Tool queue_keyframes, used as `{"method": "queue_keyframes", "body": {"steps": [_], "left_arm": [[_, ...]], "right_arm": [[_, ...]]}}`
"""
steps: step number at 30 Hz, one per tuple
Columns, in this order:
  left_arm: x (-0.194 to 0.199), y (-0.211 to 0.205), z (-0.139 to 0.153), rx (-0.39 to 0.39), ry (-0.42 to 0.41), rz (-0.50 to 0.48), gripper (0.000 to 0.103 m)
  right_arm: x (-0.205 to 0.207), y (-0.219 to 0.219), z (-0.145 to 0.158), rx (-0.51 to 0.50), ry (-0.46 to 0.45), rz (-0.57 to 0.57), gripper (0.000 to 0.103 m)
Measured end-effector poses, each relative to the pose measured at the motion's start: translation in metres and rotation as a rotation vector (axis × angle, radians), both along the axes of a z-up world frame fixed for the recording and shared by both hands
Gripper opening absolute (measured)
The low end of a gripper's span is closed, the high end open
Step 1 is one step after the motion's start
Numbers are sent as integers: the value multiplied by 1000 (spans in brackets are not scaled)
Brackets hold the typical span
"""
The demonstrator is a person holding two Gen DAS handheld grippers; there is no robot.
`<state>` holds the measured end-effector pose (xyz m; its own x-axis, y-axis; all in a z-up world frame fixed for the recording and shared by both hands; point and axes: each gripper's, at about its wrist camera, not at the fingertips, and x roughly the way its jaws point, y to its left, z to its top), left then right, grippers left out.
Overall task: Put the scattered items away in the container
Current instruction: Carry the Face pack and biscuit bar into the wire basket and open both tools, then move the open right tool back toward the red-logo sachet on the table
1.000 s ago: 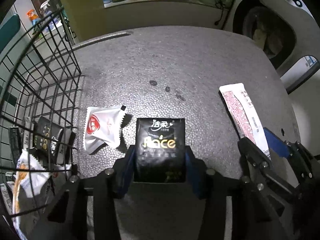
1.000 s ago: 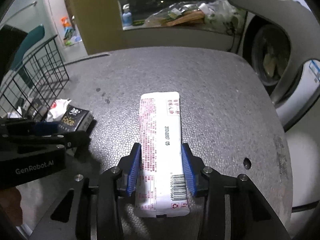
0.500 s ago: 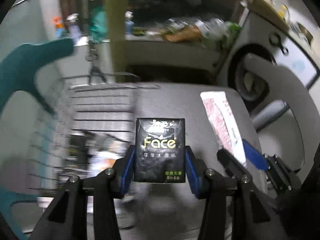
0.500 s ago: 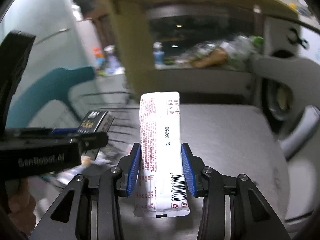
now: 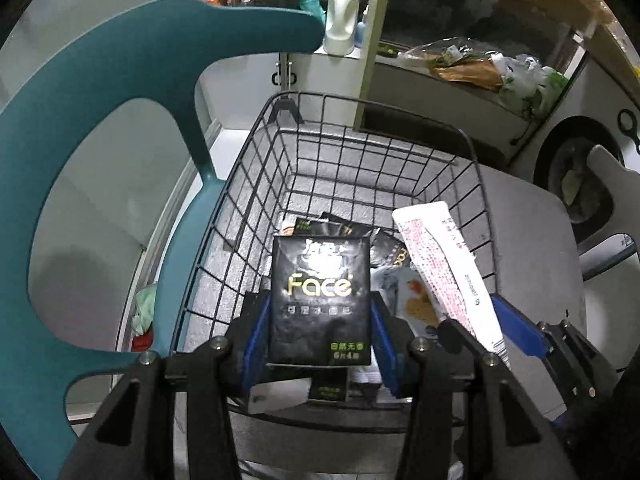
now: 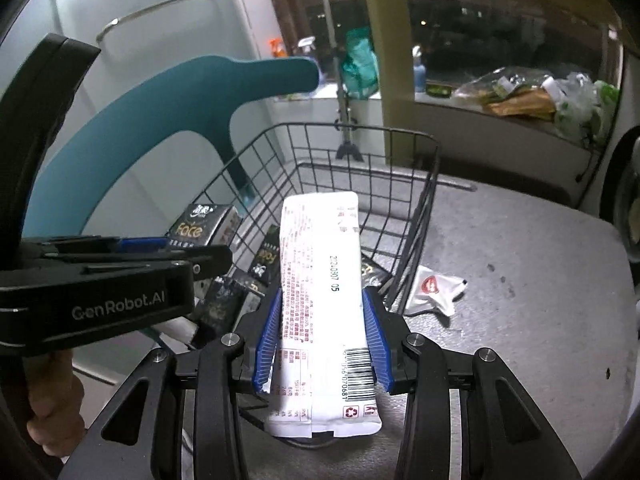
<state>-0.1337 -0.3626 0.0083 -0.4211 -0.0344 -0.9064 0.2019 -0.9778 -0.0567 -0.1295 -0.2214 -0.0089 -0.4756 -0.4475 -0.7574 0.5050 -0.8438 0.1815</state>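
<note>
A: Left gripper?
B: We see it pinching the glossy black Face tissue pack, held over the black wire basket.

A: Right gripper?
B: Clamped on one long white sachet at the basket's near rim. One crinkled white wrapper lies right of the basket on the grainy grey table.

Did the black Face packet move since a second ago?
Yes. The black Face packet, clamped in the left gripper, lay on the grey table beside the wire basket then. Now it hangs above the basket's inside, lifted up and carried left.
</note>
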Motion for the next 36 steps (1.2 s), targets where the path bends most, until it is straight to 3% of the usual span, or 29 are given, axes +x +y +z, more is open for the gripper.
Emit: {"method": "queue_keyframes", "body": {"steps": [6, 10, 14, 24, 28, 31, 36], "left_arm": [[0, -1, -8, 22, -2, 12, 53], [0, 3, -7, 15, 10, 13, 65], [4, 5, -3, 30, 20, 6, 66], [10, 76, 28, 77, 75, -95, 66], [22, 126, 16, 118, 46, -81, 66], [41, 154, 0, 132, 38, -48, 66], [69, 173, -18, 81, 68, 47, 67]], "right_arm": [[-6, -6, -5, 10, -15, -1, 43], [-8, 0, -7, -1, -17, -28, 53], [-7, 14, 4, -29, 2, -42, 53], [-6, 100, 39, -6, 101, -191, 53], [-14, 142, 26, 49, 111, -259, 53], [-18, 165, 3, 64, 69, -272, 53], [-19, 175, -37, 76, 27, -172, 53]]}}
